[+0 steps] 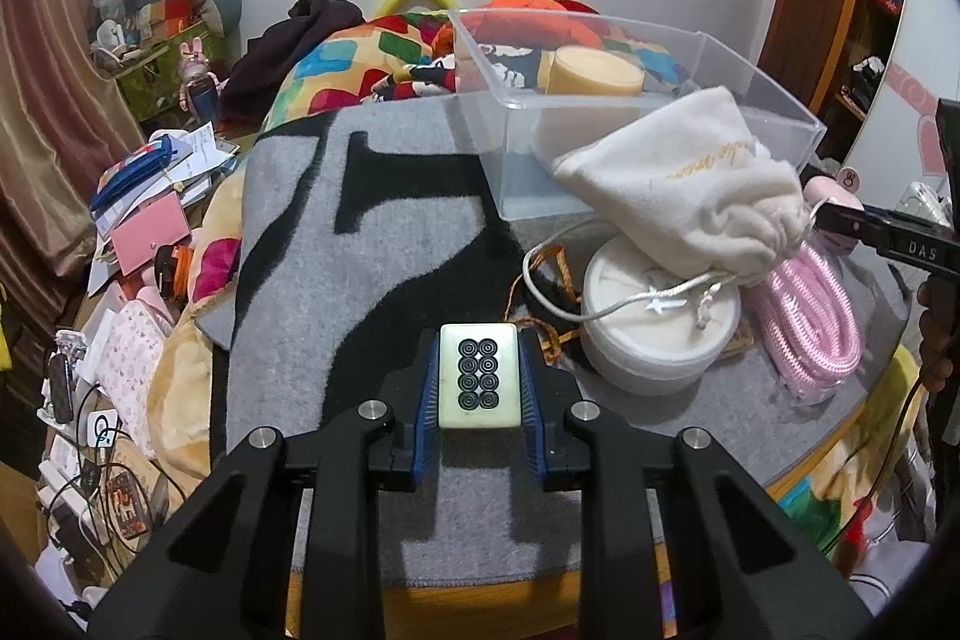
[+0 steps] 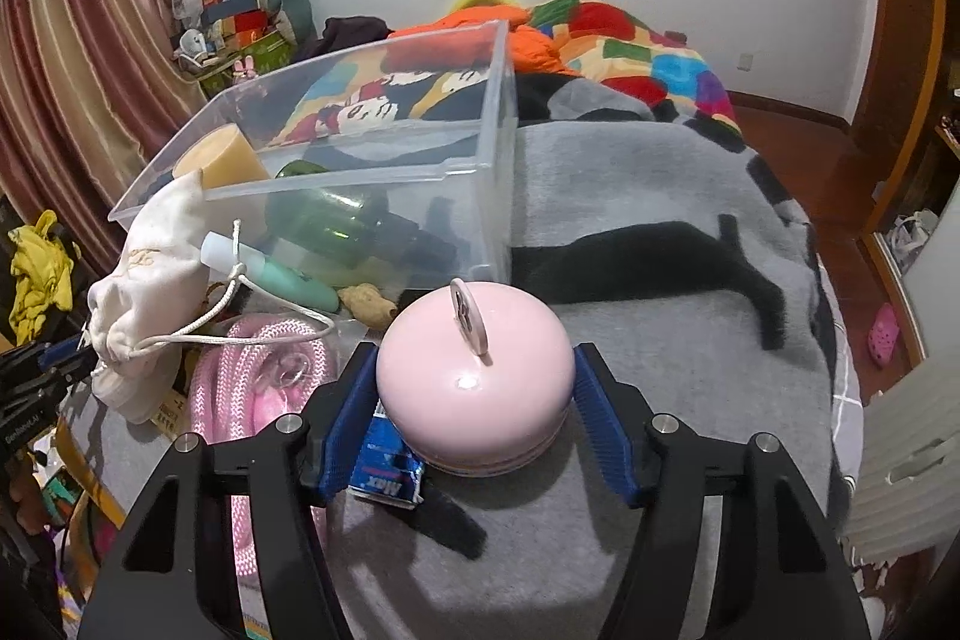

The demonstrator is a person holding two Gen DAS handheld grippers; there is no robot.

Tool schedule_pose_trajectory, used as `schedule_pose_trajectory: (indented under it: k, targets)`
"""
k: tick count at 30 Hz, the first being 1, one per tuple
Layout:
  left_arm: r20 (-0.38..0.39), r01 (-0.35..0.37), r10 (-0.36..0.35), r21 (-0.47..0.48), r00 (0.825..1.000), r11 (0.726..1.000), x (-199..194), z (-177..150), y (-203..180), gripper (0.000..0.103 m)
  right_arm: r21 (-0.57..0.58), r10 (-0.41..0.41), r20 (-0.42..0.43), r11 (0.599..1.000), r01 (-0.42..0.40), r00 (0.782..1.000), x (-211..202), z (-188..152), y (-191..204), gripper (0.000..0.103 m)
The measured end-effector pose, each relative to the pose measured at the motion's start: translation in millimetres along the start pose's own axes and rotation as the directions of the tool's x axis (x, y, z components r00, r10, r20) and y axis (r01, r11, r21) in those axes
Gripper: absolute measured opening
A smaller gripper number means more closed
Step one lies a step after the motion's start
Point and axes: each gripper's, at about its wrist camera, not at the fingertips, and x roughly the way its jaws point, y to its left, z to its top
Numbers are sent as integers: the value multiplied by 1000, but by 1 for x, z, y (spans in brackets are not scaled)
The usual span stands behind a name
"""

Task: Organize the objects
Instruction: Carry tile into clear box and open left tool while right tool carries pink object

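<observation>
My left gripper [image 1: 479,381] is shut on a pale mahjong tile [image 1: 479,375] with black circles, held above the grey and black blanket [image 1: 360,280]. My right gripper [image 2: 474,394] has its blue pads on both sides of a pink round case [image 2: 474,370]; its jaws stand wide around it. The clear plastic box [image 1: 600,112] stands on the blanket; it also shows in the right wrist view [image 2: 372,160], holding a beige cylinder [image 2: 222,157] and a green bottle [image 2: 318,214]. A white drawstring pouch [image 1: 684,184] leans on the box's rim.
A white round tin [image 1: 654,334] and a pink coiled rope [image 1: 810,310] lie by the box. A blue packet [image 2: 384,466] lies under the pink case. A teal tube [image 2: 270,274] and a ginger piece [image 2: 369,307] lie near the box. Clutter covers the left side.
</observation>
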Motion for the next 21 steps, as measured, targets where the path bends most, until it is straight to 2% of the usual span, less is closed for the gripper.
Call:
schedule_pose_trajectory:
  k: [8, 21]
  targets:
    - [44, 18, -17, -34, 999, 999, -8, 14, 1, 24, 0, -4, 50, 1000, 4, 999, -18, 6, -1, 60]
    - [147, 29, -27, -10, 989, 1000, -29, 50, -6, 24, -37, 1, 140, 999, 4, 990, -40, 28, 11, 60]
